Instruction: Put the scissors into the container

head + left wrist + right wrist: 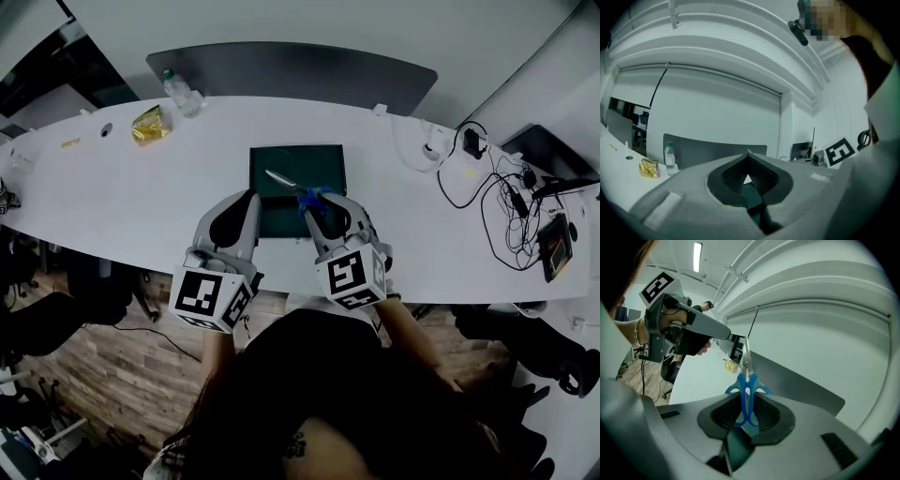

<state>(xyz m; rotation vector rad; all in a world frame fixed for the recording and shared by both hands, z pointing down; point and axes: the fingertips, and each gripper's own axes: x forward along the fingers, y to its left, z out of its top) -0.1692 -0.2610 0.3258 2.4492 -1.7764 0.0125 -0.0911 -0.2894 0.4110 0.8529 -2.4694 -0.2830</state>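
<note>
1. The right tool (747, 398) is clenched on the scissors (746, 380). Its pads press the blue handle loops from both sides, and the closed blades stick out ahead of its tips.
2. The left tool (747, 157) is clenched on nothing, its jaws together. It sits just beside the right tool, on that tool's left.
3. The container (328, 161), a dark flat tray on the bench (112, 197), lies ahead of and below both tools. In the head view the blades reach over its near half. How high they hang above it cannot be told.
4. The step in hand looks like lowering the scissors into the tray. To do it well, carry the handles further ahead so the whole pair is over the tray floor, not over its near rim.
5. Bring the blades low and level before letting go, so the scissors neither bounce nor slide out.
6. The grip is on the loops alone, so the long blades may pivot; move slowly.
7. The blade tip points toward the left tool's side, so hold that tool clear of it.
</note>
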